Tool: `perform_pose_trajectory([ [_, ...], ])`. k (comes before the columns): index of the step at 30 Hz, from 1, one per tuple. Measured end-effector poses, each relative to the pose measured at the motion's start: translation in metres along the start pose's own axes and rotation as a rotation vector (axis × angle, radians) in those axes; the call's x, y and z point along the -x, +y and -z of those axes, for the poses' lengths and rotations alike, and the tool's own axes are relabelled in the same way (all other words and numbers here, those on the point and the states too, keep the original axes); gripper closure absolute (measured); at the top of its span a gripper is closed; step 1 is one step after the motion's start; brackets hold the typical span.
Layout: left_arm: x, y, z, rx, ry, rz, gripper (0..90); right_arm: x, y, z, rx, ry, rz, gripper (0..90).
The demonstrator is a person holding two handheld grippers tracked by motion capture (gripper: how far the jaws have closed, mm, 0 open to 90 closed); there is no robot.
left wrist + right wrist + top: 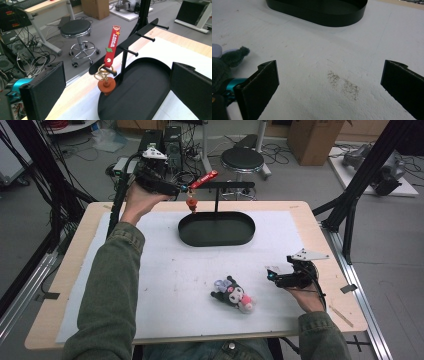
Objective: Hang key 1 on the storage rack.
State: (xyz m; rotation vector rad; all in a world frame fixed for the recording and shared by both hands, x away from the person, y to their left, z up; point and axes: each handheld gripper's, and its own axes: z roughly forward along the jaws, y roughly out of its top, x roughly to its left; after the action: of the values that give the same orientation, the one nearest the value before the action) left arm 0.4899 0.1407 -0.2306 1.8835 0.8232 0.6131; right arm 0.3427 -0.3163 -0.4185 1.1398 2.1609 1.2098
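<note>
A: High view first: the table (75,270) carries a white mat, and near its far edge sits the black oval tray (216,229) with a post and a peg bar rising from it. What hangs there?

B: A red keychain (202,181), strap slanting up from the bar's left end, its orange charm dangling just above the tray's far left rim. The left gripper (181,187) is right beside it, beyond the far left part of the table.

A: Holding it?

B: The left gripper view settles that: the jaws stand wide apart, and the keychain (111,45) sits farther off between them, its rings hooked over a peg, the strap leaning against the bar, untouched. That view also shows lettering on the strap, which the high view blurs.

A: And the right side?

B: The right gripper (274,276) rests near the right edge. Its own view shows the jaws wide with bare mat between them and the tray's (329,18) near wall ahead.

A: The plush toy (234,295)?

B: On the mat toward the near edge, just left of the right gripper; the right gripper view catches its dark ear (235,56).
</note>
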Motion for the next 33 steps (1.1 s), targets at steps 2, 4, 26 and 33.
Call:
perform_pose_trajectory([
  [2, 0.0, -0.003, 0.004, -0.003, 0.004, 0.0, 1.7, 0.0, 0.0, 0.0, 0.002, 0.001, 0.004, 0.5],
  [4, 0.001, -0.006, 0.007, -0.006, 0.018, -0.005, 1.7, 0.0, 0.0, 0.0, -0.002, -0.001, 0.0, 0.6],
  [26, 0.005, -0.081, 0.048, -0.008, 0.041, 0.027, 1.8, -0.003, 0.0, -0.003, -0.013, 0.005, 0.011, 0.6],
  [33, 0.006, -0.1, 0.06, 0.004, 0.054, 0.019, 1.8, -0.004, 0.0, -0.005, -0.024, 0.009, -0.004, 0.5],
])
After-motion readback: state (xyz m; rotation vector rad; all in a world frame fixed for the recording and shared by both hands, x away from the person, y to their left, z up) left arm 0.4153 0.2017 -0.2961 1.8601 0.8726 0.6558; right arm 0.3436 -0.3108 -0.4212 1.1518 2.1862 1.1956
